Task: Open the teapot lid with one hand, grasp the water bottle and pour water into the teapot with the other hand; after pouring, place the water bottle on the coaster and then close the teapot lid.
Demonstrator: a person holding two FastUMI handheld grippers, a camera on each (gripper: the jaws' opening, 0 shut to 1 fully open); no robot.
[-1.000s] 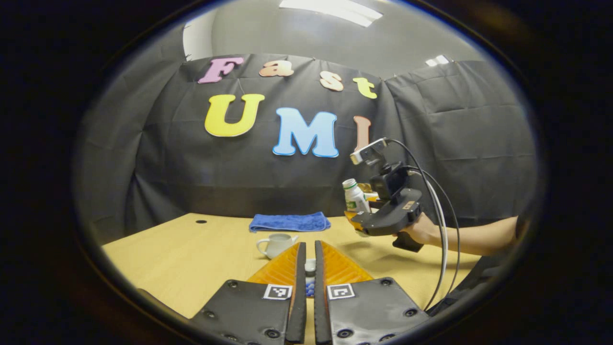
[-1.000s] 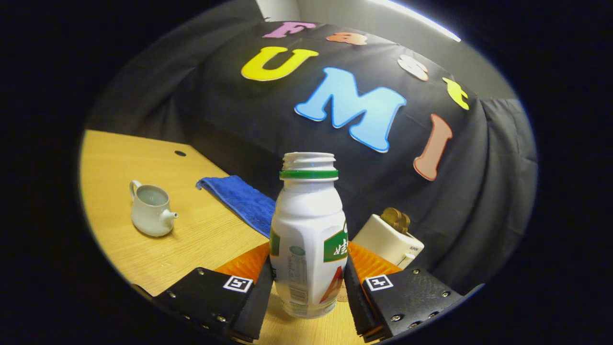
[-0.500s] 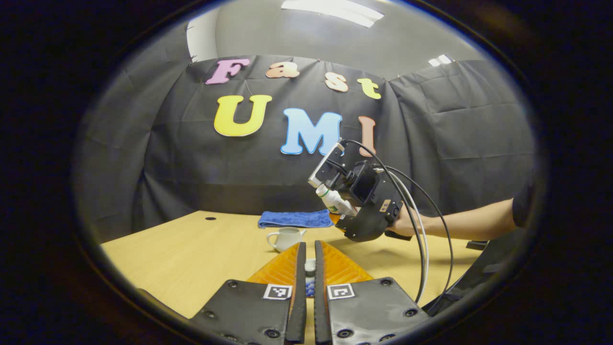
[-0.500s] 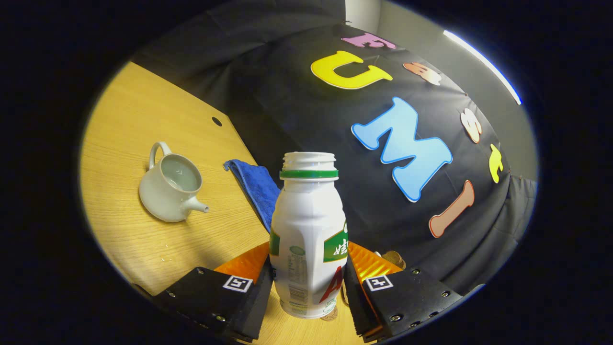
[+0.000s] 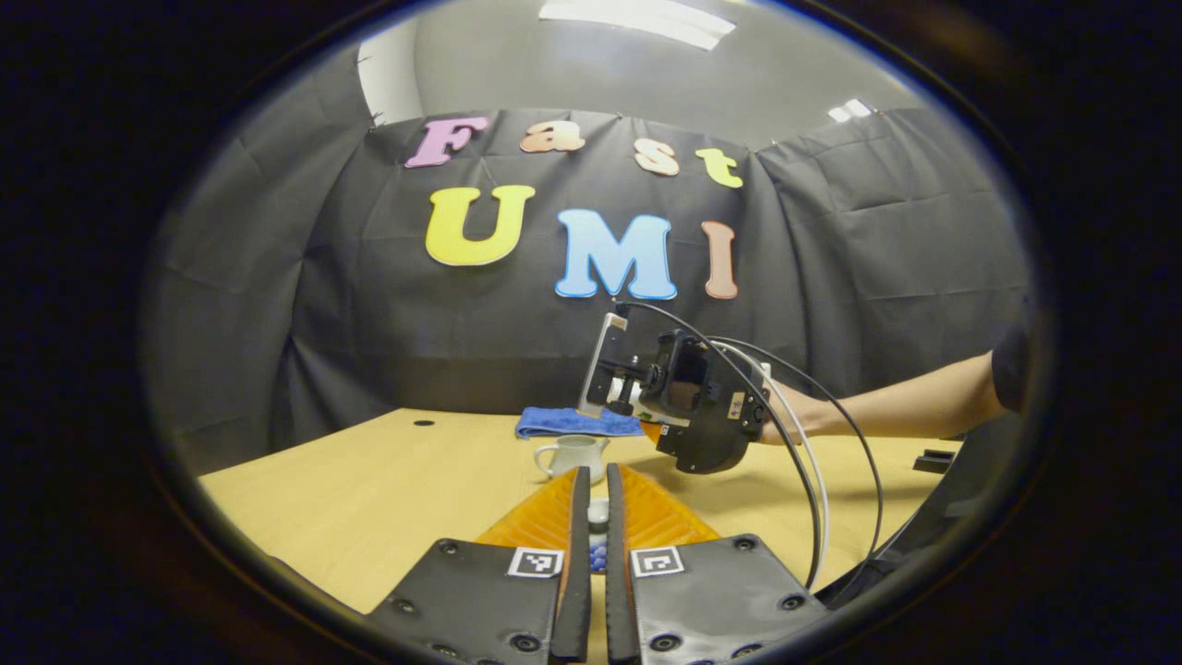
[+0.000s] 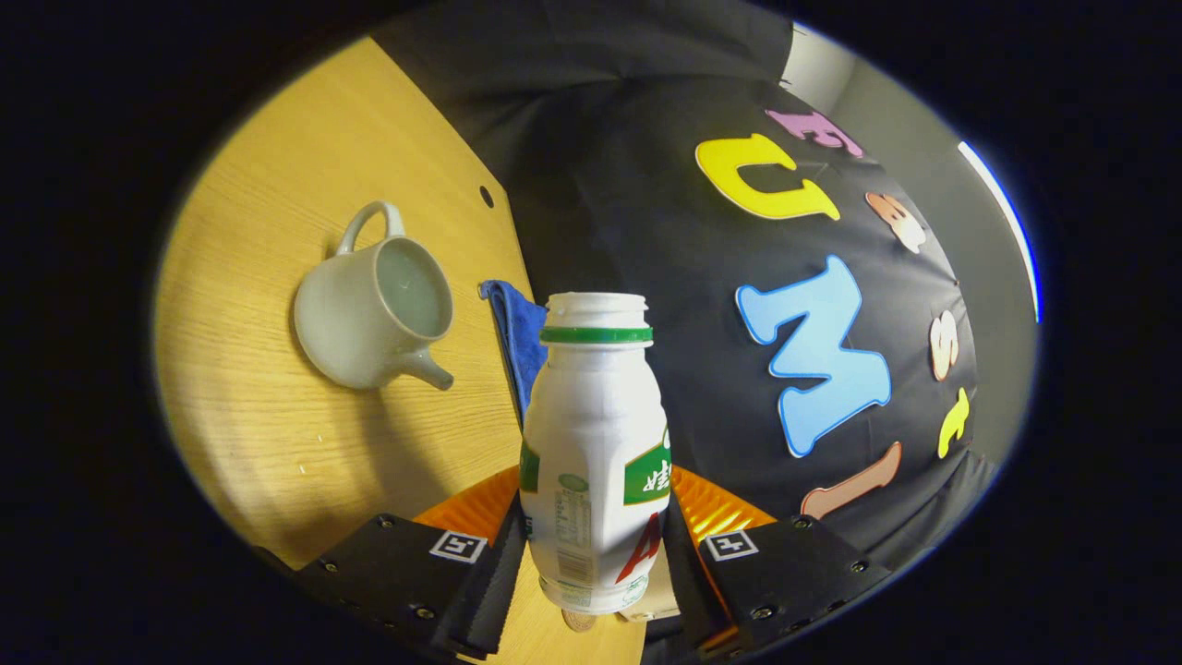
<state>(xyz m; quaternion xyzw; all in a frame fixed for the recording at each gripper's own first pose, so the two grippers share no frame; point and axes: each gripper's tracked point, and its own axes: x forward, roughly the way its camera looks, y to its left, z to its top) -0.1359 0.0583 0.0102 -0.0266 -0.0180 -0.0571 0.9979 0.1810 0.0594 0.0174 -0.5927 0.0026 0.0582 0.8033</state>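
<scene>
In the right gripper view my right gripper (image 6: 593, 517) is shut on a white water bottle (image 6: 591, 434) with a green neck ring and no cap. The bottle is tipped over toward the pale teapot (image 6: 374, 309), which stands open on the wooden table (image 6: 249, 397) with liquid inside. In the left gripper view my left gripper (image 5: 591, 476) is shut on the small teapot lid (image 5: 598, 513), held low over the table in front of the teapot (image 5: 572, 454). Just right of the teapot and above it hangs the right gripper (image 5: 651, 425), held by a hand (image 5: 785, 416).
A folded blue cloth (image 5: 577, 422) lies behind the teapot by the wall, also seen as the blue cloth (image 6: 512, 332) past the bottle. A small dark object (image 5: 933, 459) rests at the table's right edge. A person's forearm (image 5: 914, 411) reaches in from the right.
The right gripper has carried the bottle left toward the teapot and tilted it further; the teapot has grown in its view. The left gripper has kept hold of the lid, nearly still.
</scene>
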